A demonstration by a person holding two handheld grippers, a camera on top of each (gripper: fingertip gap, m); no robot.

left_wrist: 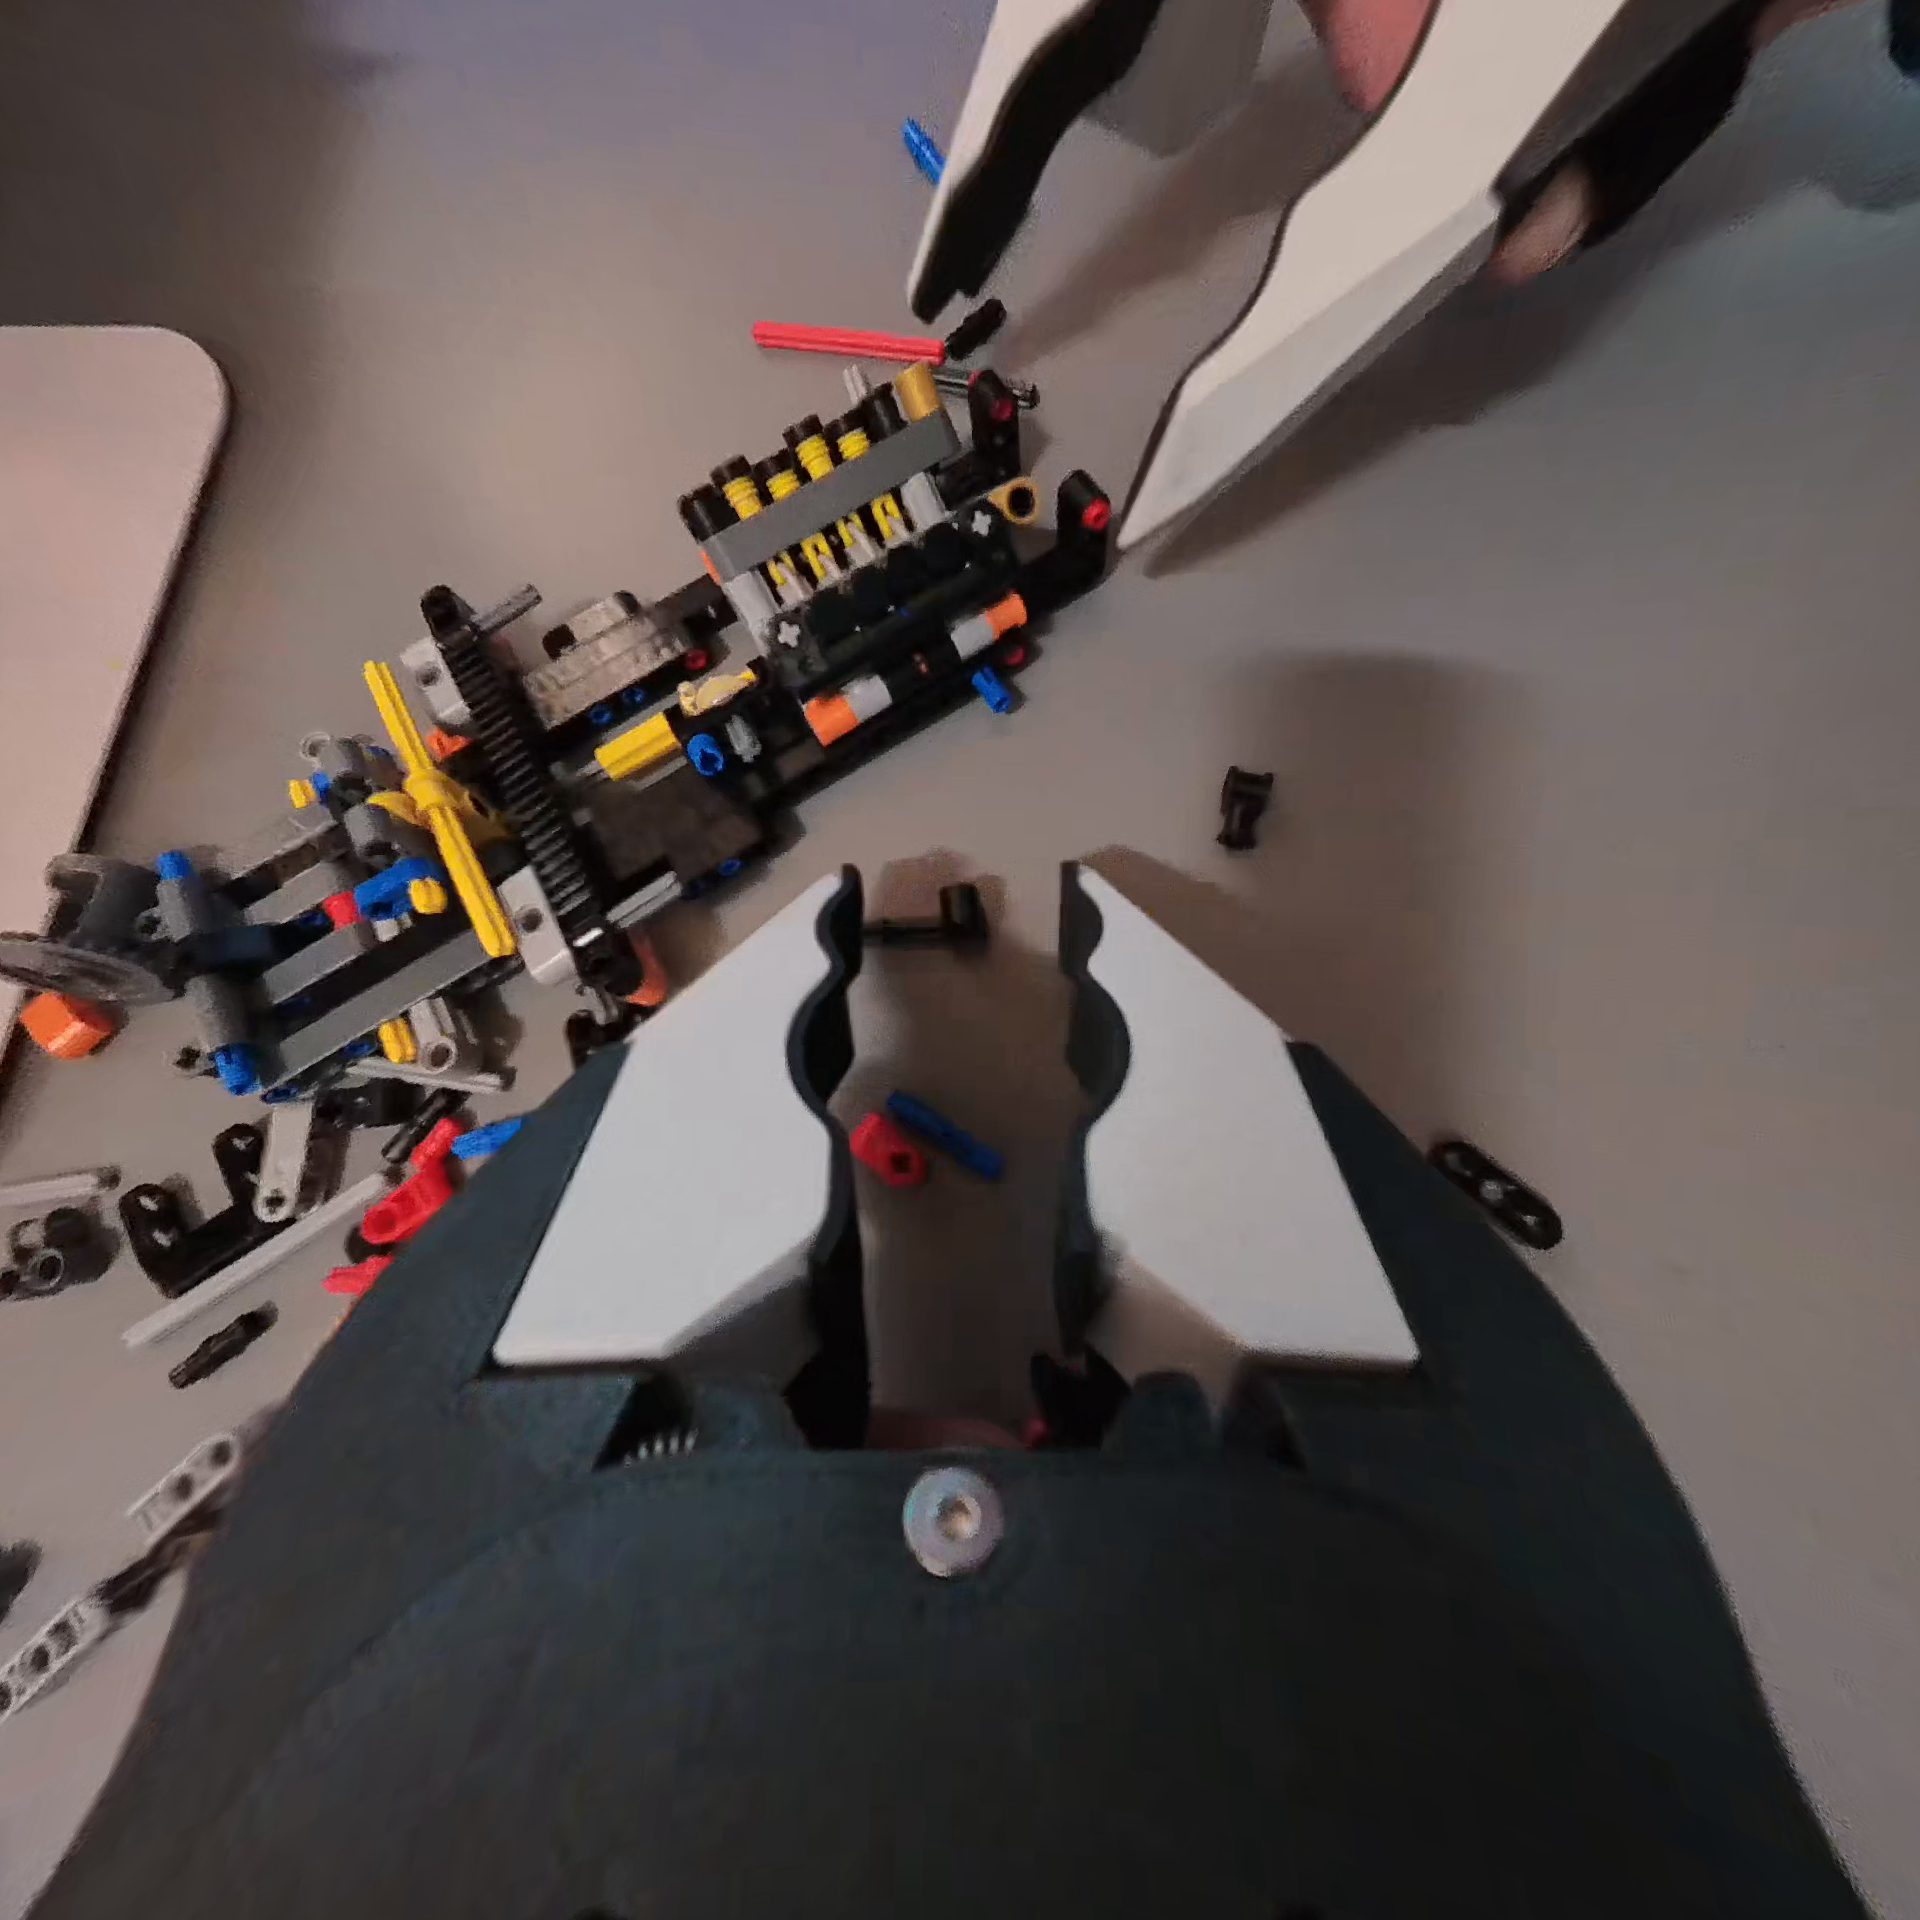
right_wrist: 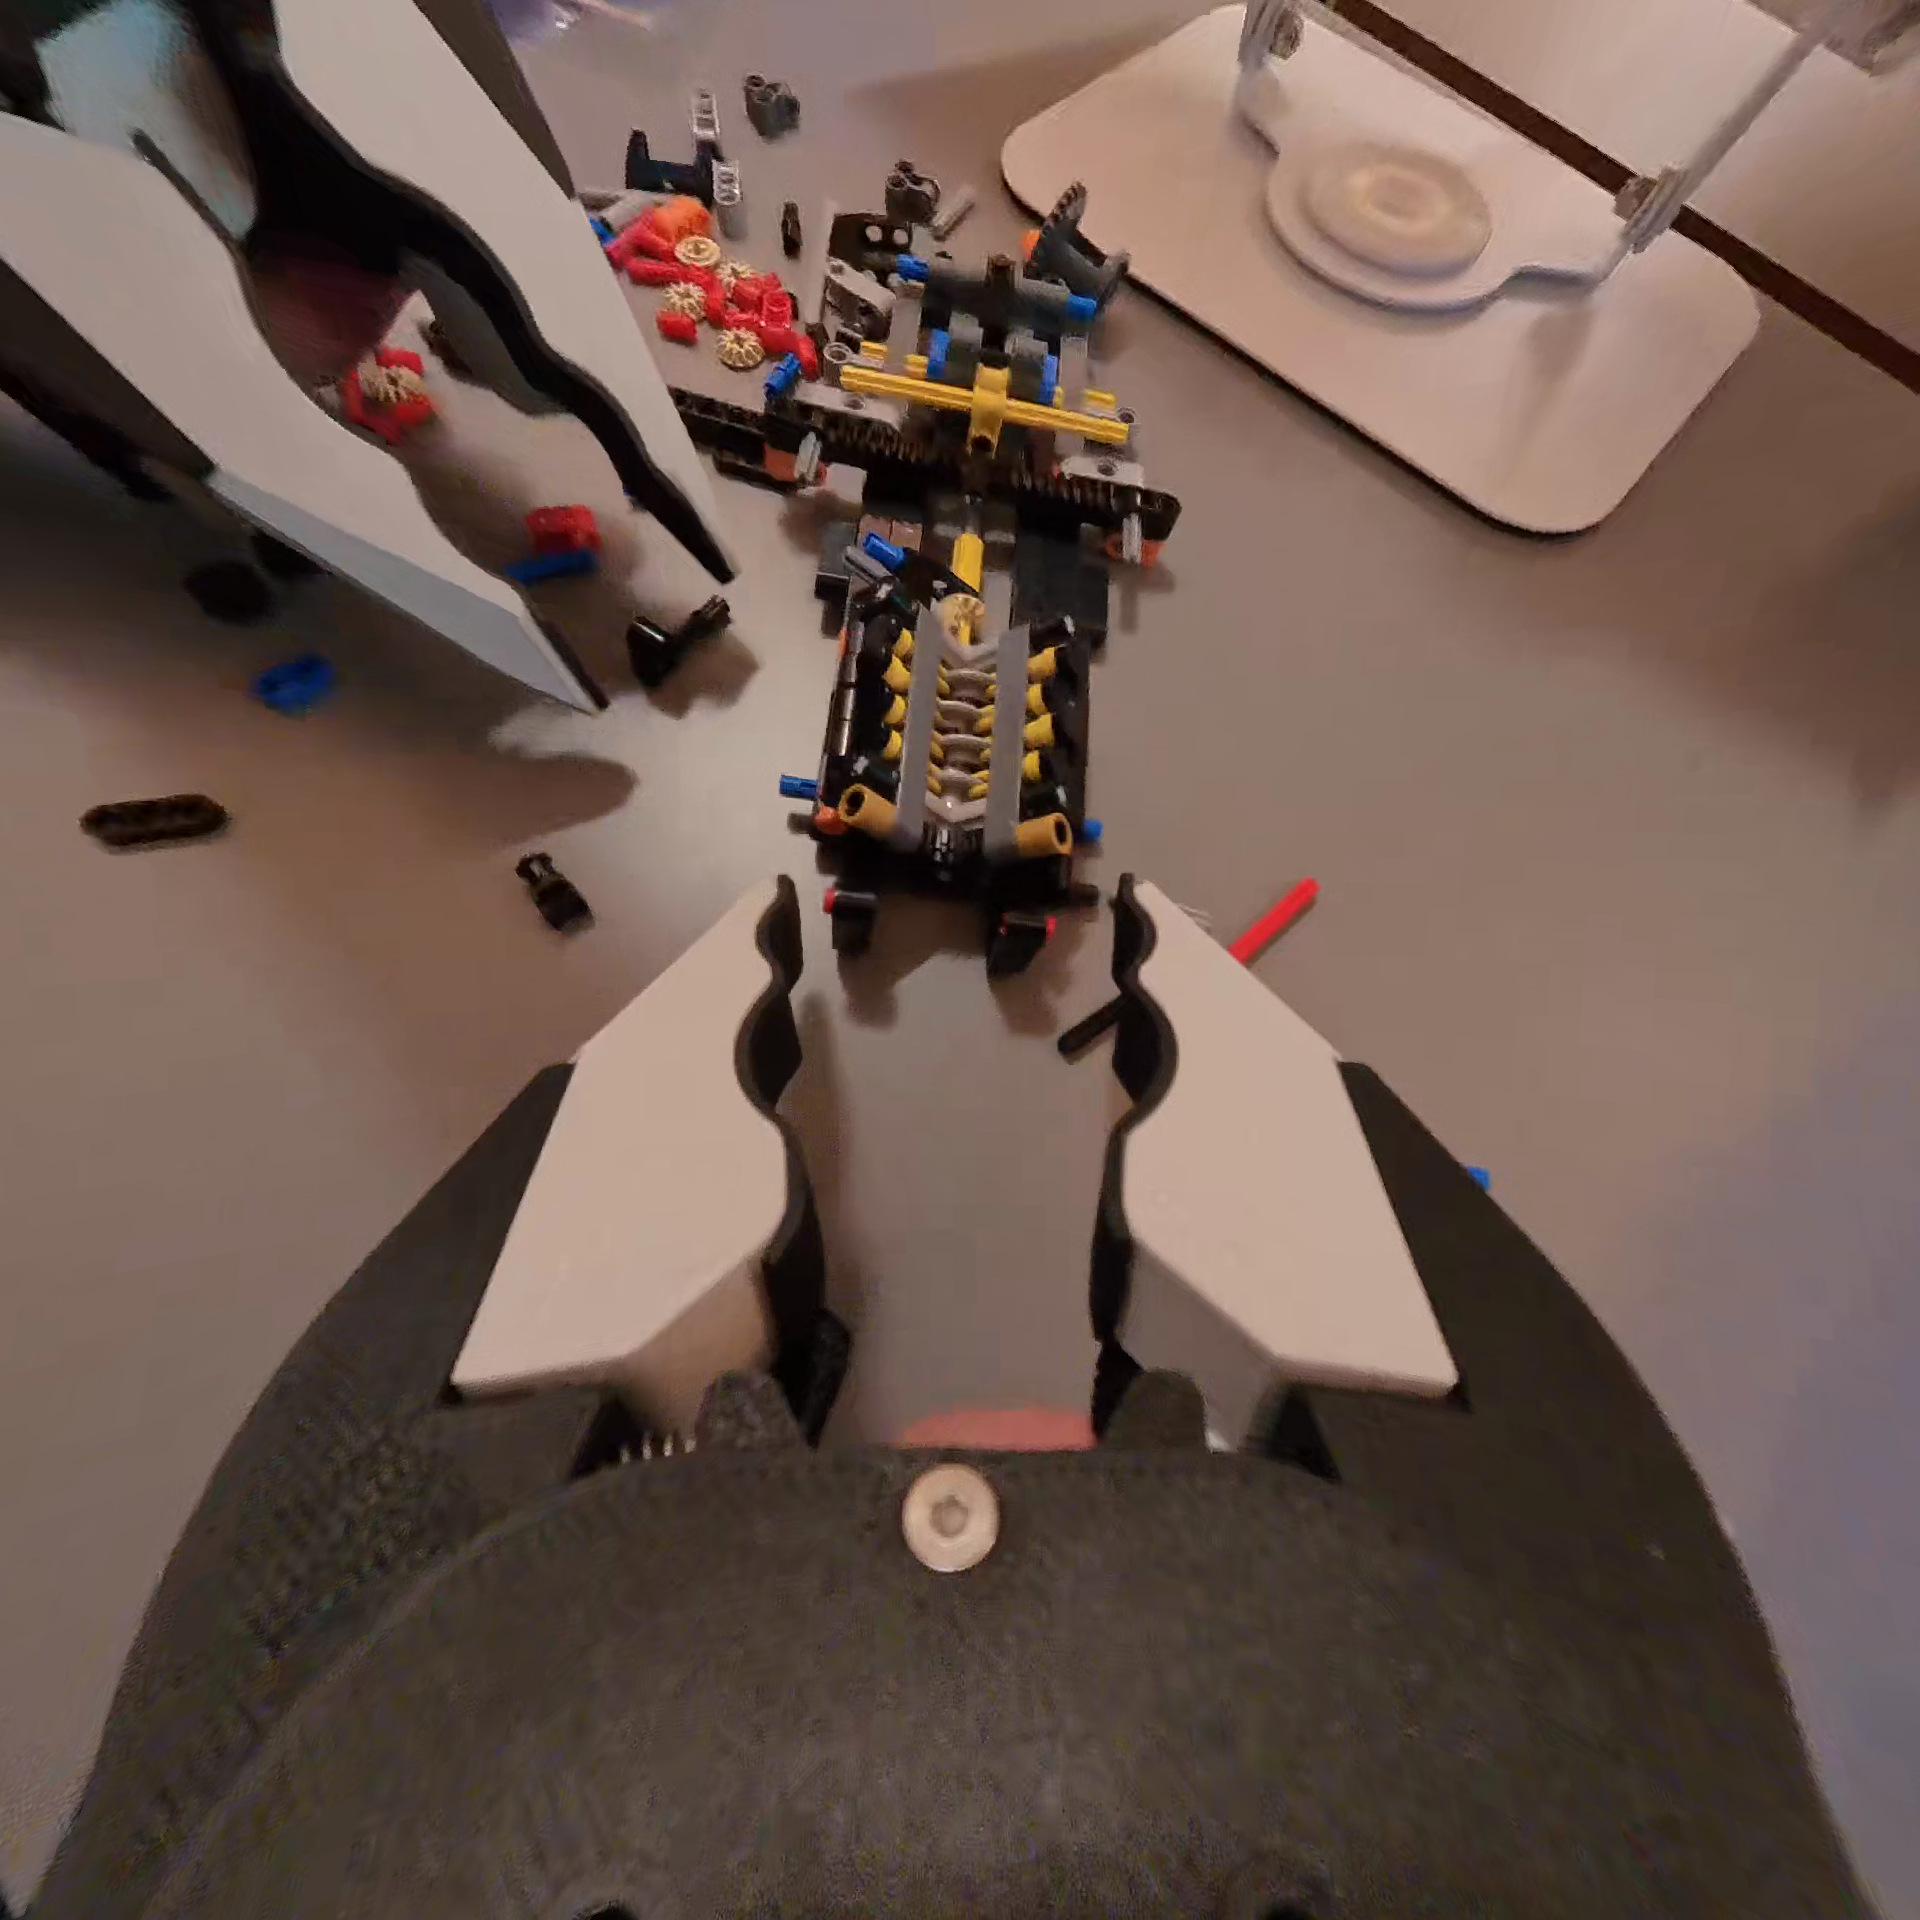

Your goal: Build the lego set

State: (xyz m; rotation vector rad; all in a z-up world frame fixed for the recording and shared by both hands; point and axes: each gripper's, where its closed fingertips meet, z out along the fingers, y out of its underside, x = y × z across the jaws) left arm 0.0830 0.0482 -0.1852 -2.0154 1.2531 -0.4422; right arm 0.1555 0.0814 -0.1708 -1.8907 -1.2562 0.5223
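1. Left claw (left_wrist: 961, 894) wide apart, empty, over small black pin (left_wrist: 940, 914), prob. to grab.
2. Right claw (right_wrist: 956, 904) gaping, empty, aimed at lego car frame (right_wrist: 966, 665).
3. Frame flat mid desk (right_wrist: 1455, 935), loose bits (right_wrist: 717, 291) near for easy reach.

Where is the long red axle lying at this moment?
The red axle lies on the grey table just past the engine end of the lego chassis; in the right wrist view it pokes out beside the right tongs.
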